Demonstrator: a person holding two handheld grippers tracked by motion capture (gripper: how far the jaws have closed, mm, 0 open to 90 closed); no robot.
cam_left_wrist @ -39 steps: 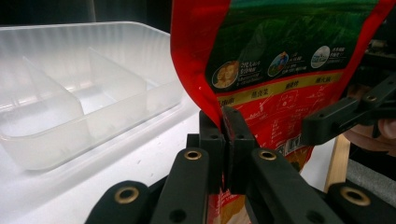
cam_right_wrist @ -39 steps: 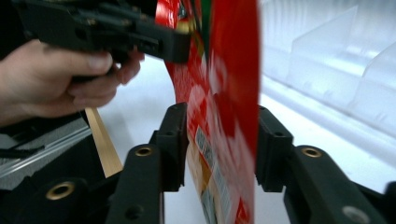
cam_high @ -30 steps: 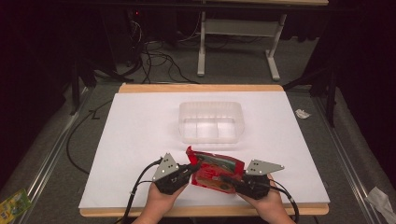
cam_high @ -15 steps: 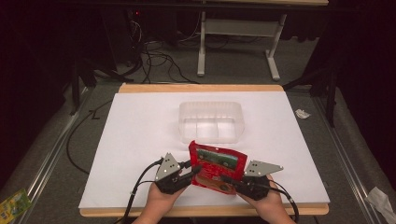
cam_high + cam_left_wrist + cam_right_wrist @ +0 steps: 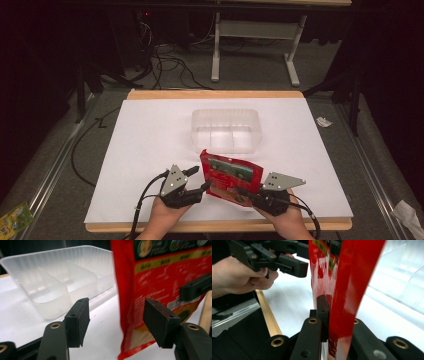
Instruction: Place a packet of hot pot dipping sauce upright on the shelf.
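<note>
Black jaws of the left gripper (image 5: 196, 179) stand spread at about seven o'clock on the white table (image 5: 140, 145), gripping nothing; in the left gripper view the gap between them is bare, with the red pouch (image 5: 230, 176) overlapping its right jaw; moving right, the pouch stands tilted up at six o'clock, its long axis running roughly toward twelve, its bottom edge low; the right gripper (image 5: 246, 192) at five o'clock is pressed together on the pouch's lower edge, the red film sandwiched between its jaws in the right gripper view; beyond, toward twelve, sits the clear divided tray (image 5: 226, 116), apparently empty; judging by this, the pouch lies just short of the tray, with the right gripper alone carrying it.
</note>
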